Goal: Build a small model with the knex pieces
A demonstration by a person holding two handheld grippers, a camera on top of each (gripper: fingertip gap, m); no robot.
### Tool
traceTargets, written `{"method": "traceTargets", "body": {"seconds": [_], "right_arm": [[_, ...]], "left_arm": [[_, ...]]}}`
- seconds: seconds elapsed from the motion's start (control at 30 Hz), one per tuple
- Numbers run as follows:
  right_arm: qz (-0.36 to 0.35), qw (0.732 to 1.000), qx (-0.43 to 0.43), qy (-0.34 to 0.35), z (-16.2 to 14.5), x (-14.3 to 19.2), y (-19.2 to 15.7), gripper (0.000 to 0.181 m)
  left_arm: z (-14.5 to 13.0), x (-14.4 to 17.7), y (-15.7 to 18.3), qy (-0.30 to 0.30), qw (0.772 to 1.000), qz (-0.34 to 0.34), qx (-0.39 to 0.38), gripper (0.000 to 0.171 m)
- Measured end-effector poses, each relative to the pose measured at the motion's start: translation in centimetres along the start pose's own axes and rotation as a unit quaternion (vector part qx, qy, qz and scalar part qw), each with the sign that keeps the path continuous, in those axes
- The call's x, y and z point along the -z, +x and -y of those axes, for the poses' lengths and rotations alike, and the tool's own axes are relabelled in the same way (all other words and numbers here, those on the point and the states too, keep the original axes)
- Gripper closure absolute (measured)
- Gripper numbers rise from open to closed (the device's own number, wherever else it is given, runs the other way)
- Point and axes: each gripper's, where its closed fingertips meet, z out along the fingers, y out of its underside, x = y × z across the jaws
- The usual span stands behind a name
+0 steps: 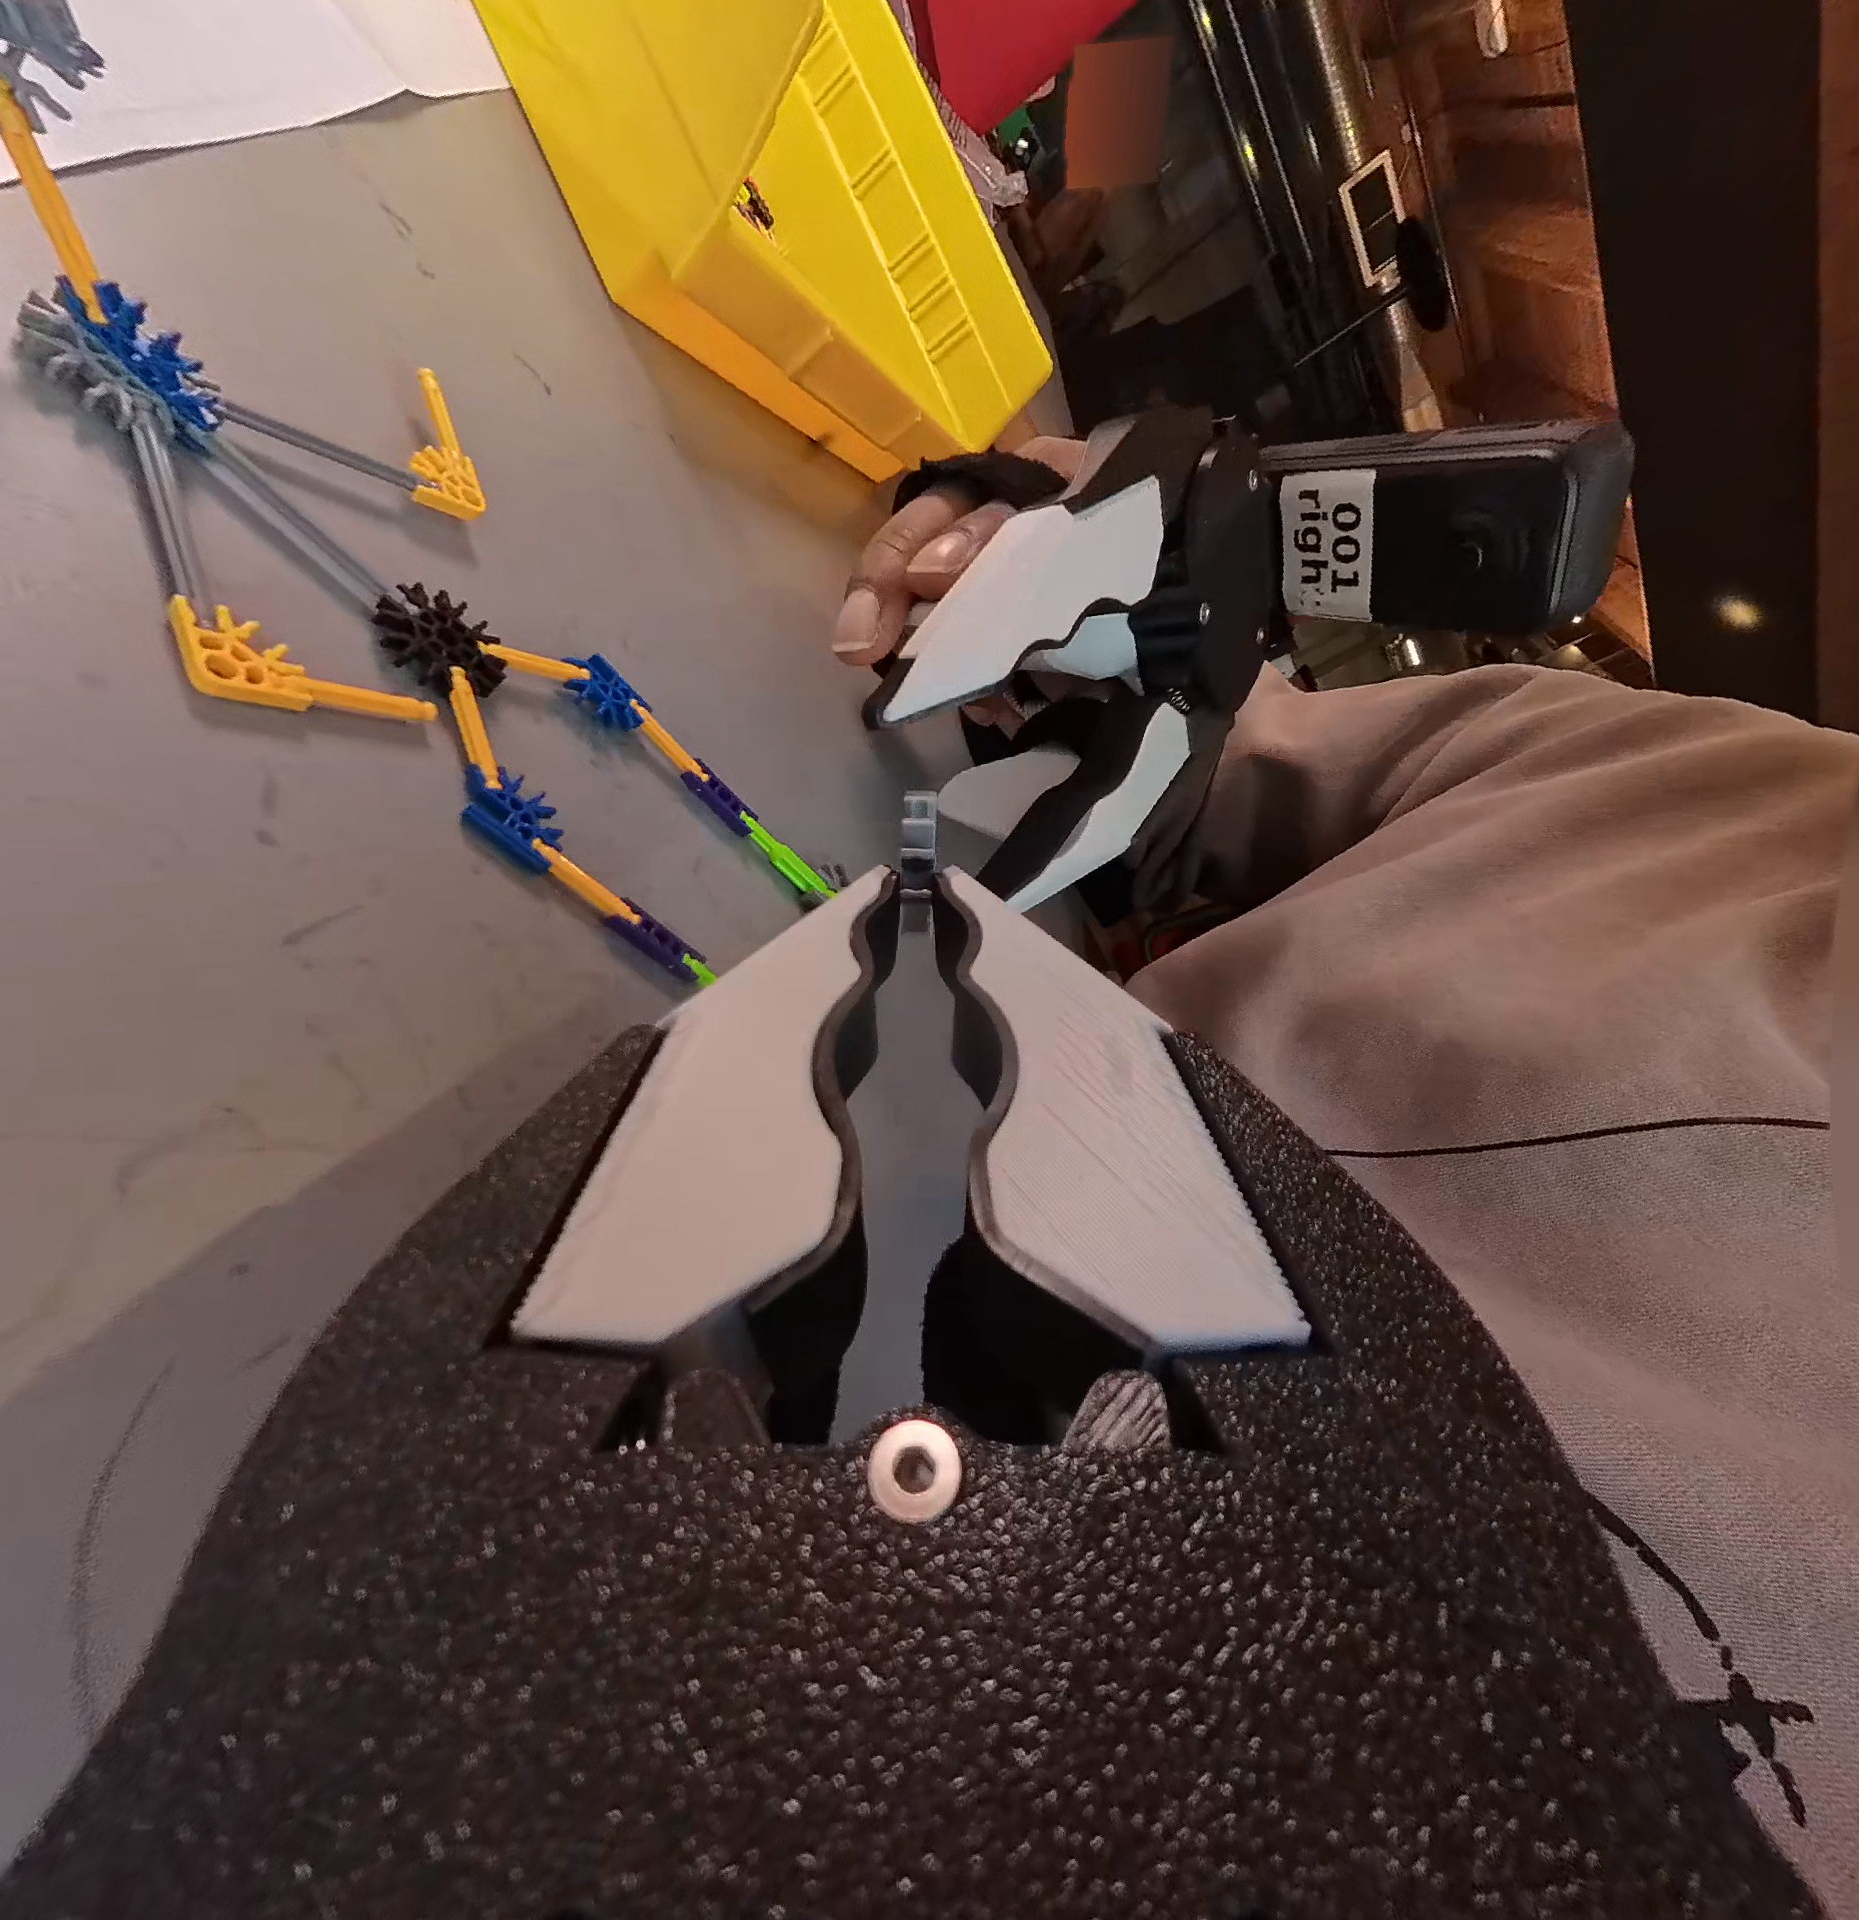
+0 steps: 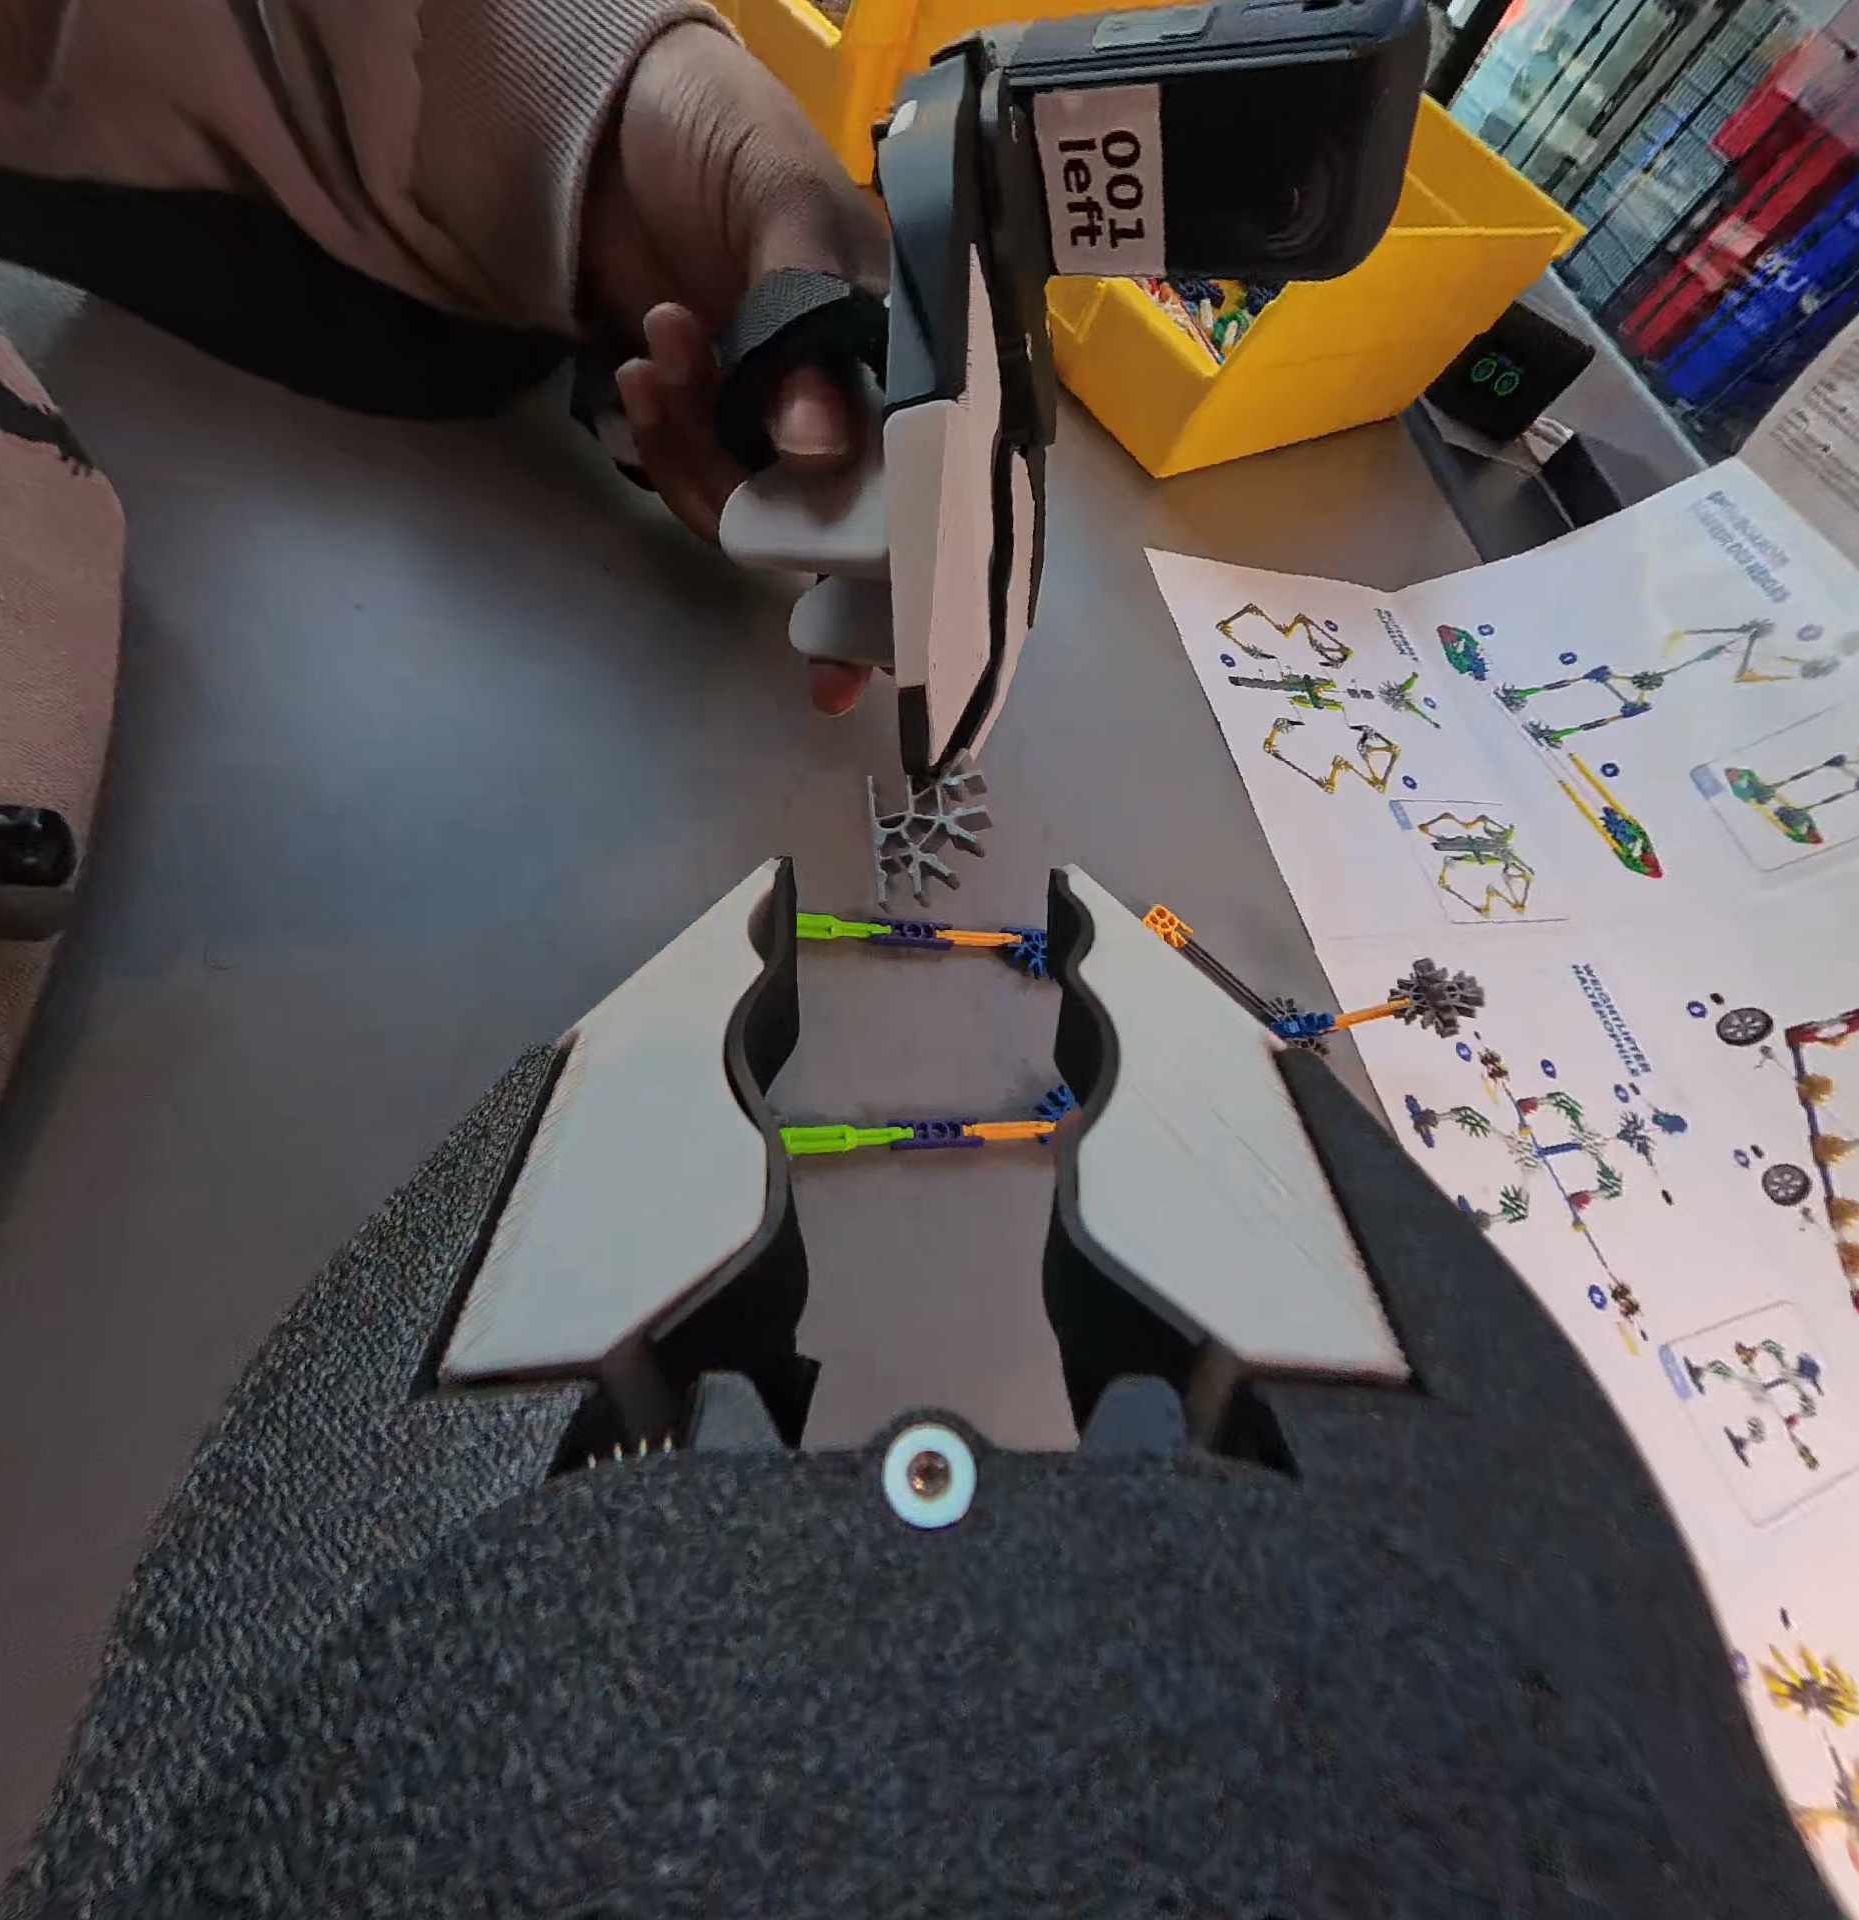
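My left gripper (image 1: 917, 883) is shut on a grey snowflake-shaped connector (image 1: 919, 831), held edge-on at its fingertips. In the right wrist view the left gripper (image 2: 930, 764) points down and holds that connector (image 2: 927, 836) upright just above the table. My right gripper (image 2: 920, 883) is open and empty. It hovers over two parallel legs (image 2: 904, 932) of a rod-and-connector model, each made of green, purple and orange rods. In the left wrist view the right gripper (image 1: 951, 805) is just beyond the held connector. The model (image 1: 437, 644) lies flat with a black hub, blue connectors and yellow corner pieces.
Yellow parts bins (image 1: 800, 208) (image 2: 1320, 364) stand at the table's far side. A printed instruction sheet (image 2: 1527, 935) lies to the right, under part of the model. A small black device (image 2: 1507, 374) sits beside the bin. The person's sleeve and leg border the grey table (image 2: 385, 727). The grippers are tip to tip, or close to it.
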Motion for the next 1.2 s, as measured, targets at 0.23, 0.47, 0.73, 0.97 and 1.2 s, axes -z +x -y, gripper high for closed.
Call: {"method": "traceTargets", "body": {"seconds": [0.23,0.47,0.73,0.97,1.2], "right_arm": [[-0.014,0.999,0.044,-0.011,0.0,-0.3,-0.6,0.157],[0.034,0.998,-0.059,-0.010,0.0,-0.4,-1.0,0.161],[0.120,0.977,-0.151,-0.091,-1.6,-1.8,-4.0,0.161],[0.122,0.974,-0.141,-0.131,-2.7,-2.1,-4.7,0.161],[0.122,0.974,-0.124,-0.144,-3.0,-2.2,-5.0,0.160]], "left_arm": [[-0.4,-0.5,0.4,-0.009,1.000,-0.010,0.000,0.166],[-0.4,-0.2,0.2,-0.018,0.999,0.013,-0.039,0.164],[-1.6,1.2,0.3,-0.106,0.932,0.135,-0.318,0.152],[-5.4,-0.2,-1.9,-0.214,0.895,0.166,-0.354,0.146],[-6.2,-0.7,-2.9,-0.242,0.871,0.193,-0.381,0.150]]}}
